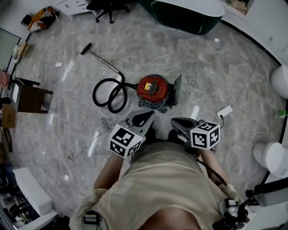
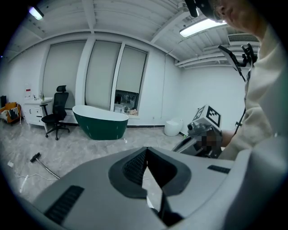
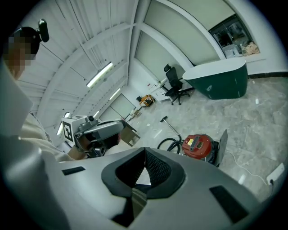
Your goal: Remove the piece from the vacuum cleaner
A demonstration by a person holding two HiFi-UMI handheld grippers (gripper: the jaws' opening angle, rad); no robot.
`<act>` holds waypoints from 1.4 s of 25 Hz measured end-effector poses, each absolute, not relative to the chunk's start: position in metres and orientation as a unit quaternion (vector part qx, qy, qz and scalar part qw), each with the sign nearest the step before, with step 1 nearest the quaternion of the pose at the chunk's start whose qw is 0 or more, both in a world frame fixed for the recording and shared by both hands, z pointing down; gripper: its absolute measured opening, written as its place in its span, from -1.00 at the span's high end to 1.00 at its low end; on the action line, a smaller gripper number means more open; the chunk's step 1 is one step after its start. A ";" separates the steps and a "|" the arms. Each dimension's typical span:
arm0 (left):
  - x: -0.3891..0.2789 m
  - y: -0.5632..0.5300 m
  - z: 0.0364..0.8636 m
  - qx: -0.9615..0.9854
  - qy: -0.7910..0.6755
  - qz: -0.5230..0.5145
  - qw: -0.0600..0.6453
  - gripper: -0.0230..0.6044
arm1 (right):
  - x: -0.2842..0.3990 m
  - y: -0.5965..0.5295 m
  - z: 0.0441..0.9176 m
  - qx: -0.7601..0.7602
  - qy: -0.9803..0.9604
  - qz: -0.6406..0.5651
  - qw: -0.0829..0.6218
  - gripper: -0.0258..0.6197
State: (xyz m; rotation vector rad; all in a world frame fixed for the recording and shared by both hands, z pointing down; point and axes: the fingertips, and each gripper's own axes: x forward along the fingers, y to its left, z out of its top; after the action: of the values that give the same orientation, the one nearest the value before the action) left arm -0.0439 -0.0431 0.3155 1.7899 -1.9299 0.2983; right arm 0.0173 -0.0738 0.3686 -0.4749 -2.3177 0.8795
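A red canister vacuum cleaner stands on the marble floor, just ahead of both grippers. Its black hose loops to the left and runs into a long wand. A flat grey panel stands upright against its right side. My left gripper and right gripper hover side by side a short way before the vacuum, both shut and holding nothing. The right gripper view shows the vacuum past its shut jaws, with the left gripper beside them. The left gripper view shows shut jaws and the right gripper.
A dark green bathtub lies beyond the vacuum, an office chair to its left. A white power strip with its cable lies right of the vacuum. A dark wooden stool stands at left; white rounded fixtures sit at right.
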 end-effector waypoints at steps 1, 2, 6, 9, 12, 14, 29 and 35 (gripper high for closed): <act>-0.053 -0.042 0.318 0.655 -0.706 0.109 0.245 0.91 | 0.011 -0.074 0.371 -0.173 -0.877 0.321 0.313 0.92; -0.064 -0.040 0.319 0.656 -0.706 0.107 0.246 0.91 | 0.003 -0.073 0.373 -0.165 -0.880 0.309 0.321 0.92; -0.112 -0.035 0.324 0.662 -0.701 0.095 0.247 0.91 | -0.034 -0.062 0.378 -0.150 -0.881 0.284 0.346 0.92; -0.147 -0.030 0.335 0.669 -0.692 0.092 0.254 0.91 | -0.064 -0.055 0.394 -0.137 -0.875 0.276 0.374 0.92; -0.174 -0.028 0.353 0.684 -0.673 0.095 0.264 0.91 | -0.084 -0.059 0.435 -0.099 -0.856 0.286 0.419 0.92; -0.190 -0.028 0.366 0.694 -0.658 0.099 0.275 0.91 | -0.088 -0.067 0.467 -0.064 -0.839 0.292 0.454 0.92; -0.224 -0.065 0.425 0.714 -0.603 0.170 0.313 0.91 | -0.075 -0.119 0.572 0.006 -0.752 0.384 0.535 0.92; -0.212 -0.092 0.450 0.704 -0.591 0.177 0.351 0.91 | -0.081 -0.143 0.609 0.002 -0.745 0.398 0.535 0.92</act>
State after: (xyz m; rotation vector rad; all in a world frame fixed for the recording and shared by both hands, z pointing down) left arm -0.2125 -0.0918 0.4500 1.8238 -1.5315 0.4586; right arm -0.0810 -0.1431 0.6094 0.0040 -1.7745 0.9485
